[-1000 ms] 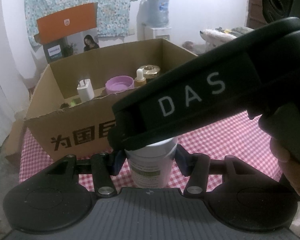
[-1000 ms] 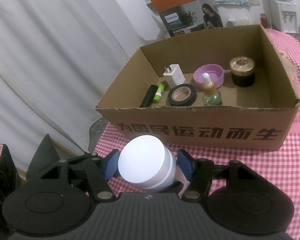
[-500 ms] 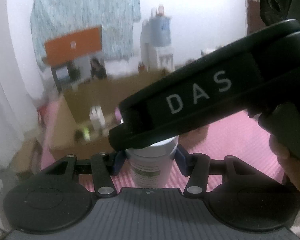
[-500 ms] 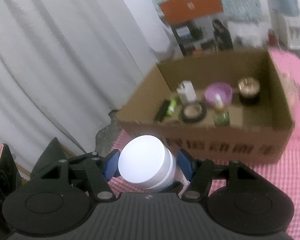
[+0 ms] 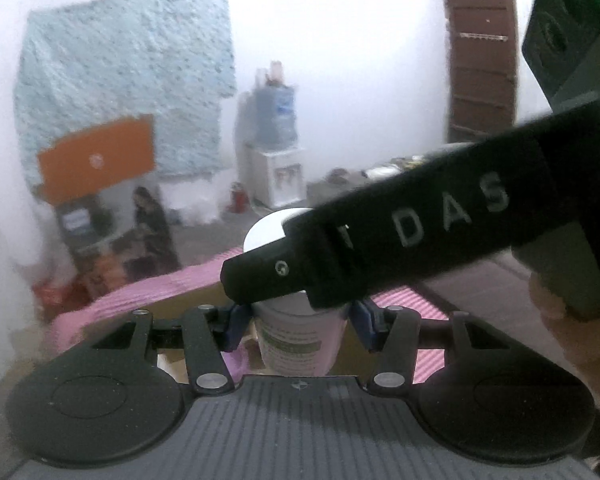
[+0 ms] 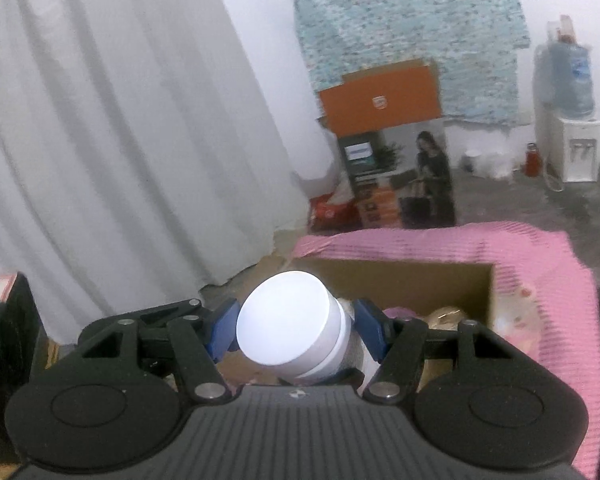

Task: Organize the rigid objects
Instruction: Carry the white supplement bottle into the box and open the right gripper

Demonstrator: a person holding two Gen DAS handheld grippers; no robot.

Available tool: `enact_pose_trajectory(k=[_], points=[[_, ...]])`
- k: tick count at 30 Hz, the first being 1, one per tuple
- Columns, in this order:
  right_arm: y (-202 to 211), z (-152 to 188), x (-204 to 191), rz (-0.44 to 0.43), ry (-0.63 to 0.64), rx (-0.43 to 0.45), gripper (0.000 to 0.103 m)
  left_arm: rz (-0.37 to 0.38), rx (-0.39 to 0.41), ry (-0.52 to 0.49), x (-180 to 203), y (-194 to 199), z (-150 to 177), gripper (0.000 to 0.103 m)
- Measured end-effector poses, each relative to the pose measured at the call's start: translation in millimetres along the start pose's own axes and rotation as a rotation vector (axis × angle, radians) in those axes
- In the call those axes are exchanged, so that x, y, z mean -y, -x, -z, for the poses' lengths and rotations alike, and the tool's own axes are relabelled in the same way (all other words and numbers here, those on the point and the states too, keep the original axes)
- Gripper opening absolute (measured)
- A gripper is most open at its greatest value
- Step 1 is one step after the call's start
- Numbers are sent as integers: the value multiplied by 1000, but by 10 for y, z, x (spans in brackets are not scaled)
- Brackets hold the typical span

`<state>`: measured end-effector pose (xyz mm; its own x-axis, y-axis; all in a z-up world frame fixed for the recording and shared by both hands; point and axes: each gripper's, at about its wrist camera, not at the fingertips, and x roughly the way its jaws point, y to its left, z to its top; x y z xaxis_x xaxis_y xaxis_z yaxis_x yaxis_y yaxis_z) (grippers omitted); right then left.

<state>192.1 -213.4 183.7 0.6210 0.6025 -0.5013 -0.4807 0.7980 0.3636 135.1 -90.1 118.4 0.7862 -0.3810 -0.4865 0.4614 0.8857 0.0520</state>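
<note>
A white plastic bottle [image 5: 298,344] with a green-printed label and a flat white cap [image 6: 284,324] hangs in the air between both grippers. My left gripper [image 5: 298,322] is shut on the bottle's body, its blue pads [image 5: 236,326] pressing on both sides. My right gripper [image 6: 296,332] is shut on the same bottle just under the cap. In the left wrist view the right gripper's black finger [image 5: 380,256] marked DAS crosses over the cap. The bottle is tilted and sits over the near edge of the open cardboard box [image 6: 400,280].
The box stands on a pink checked tablecloth [image 6: 540,264] and holds a purple item [image 6: 400,314] and a gold-lidded jar [image 6: 448,314]; its other contents are hidden. A white curtain [image 6: 120,140] hangs at the left. A water dispenser [image 6: 572,140] stands at the far wall.
Both grippers have risen together with the bottle still gripped. The box has dropped low in both views and most of its inside has gone out of sight.
</note>
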Motion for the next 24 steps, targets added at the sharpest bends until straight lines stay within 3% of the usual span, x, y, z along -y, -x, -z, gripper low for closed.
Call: enact_pose_trajectory(k=[5,10,16,24], points=[[-290,-64,454,18,-66,-53,66,46,-89,57,-65,-474,-25,53],[-648,52,867,10,-135,-131,66,61,-180,96,-101,-861,149,53],[-929,221,1105,-6,-172,-200,66,53,-262,118,-115,-1063,299,53],[-1112,339,1228,-4,-180,-250,66,42,-314,103,-125,-1261,354,54]])
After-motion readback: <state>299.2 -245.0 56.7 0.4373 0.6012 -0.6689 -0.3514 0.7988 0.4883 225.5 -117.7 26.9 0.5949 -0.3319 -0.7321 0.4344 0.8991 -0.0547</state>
